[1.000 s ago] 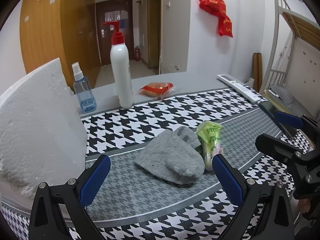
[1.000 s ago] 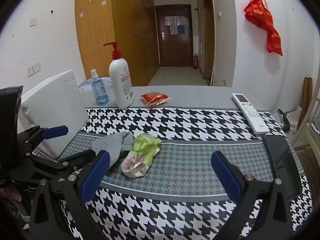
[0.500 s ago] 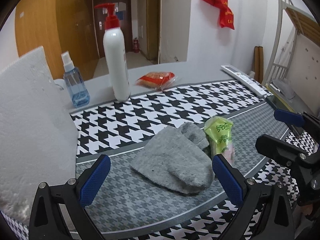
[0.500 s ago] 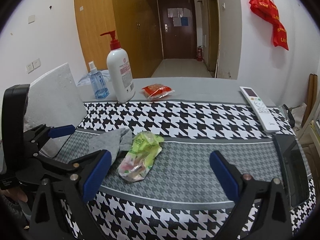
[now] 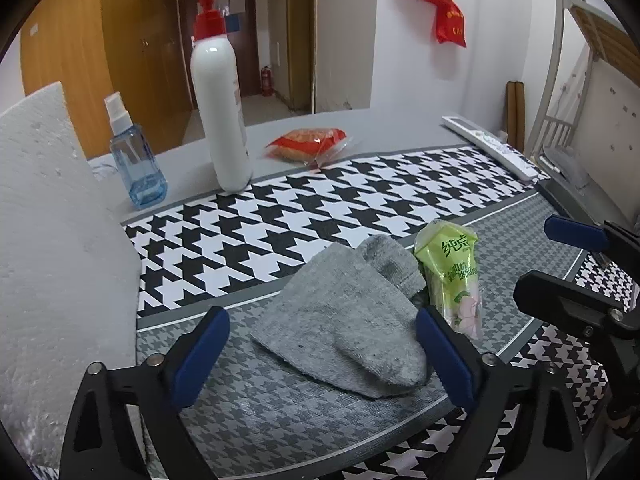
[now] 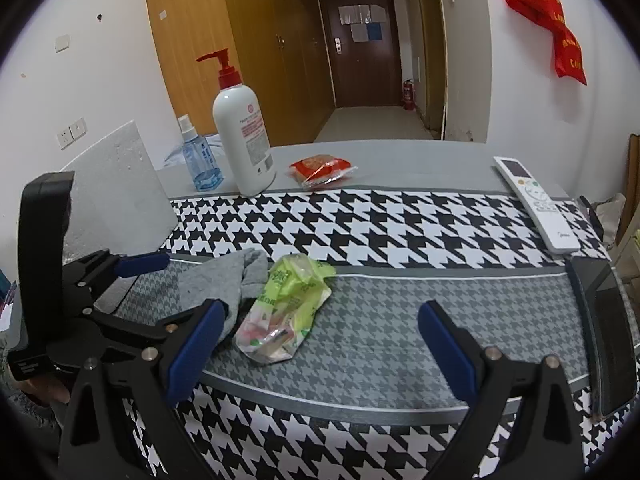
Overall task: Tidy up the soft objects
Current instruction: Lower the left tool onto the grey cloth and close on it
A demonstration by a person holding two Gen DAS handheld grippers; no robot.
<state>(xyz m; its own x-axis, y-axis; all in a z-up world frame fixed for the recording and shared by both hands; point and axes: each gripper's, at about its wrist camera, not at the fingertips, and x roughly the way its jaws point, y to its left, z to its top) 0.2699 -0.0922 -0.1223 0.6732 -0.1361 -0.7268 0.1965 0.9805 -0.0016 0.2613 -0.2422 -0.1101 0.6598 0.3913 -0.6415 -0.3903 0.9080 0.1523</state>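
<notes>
grey sock (image 5: 344,320) lying flat on the grey band of the houndstooth cloth (image 5: 320,208), its far end touching a green snack packet (image 5: 452,272) just beside it. left gripper (image 5: 316,352) is tilted down at the sock, wide apart but closing, the sock between the blue pads and neither pressing it yet; looks like it's lining up a pinch. right gripper (image 6: 320,340) hangs spread and empty over the cloth by the packet, likely ready for that one. pump bottle (image 5: 218,92), spray bottle (image 5: 134,156) and red packet (image 5: 308,144) sit well back, out of the way. white foam block (image 5: 52,240) is cut off at the frame edge, and i can't tell what's in the packet.
</notes>
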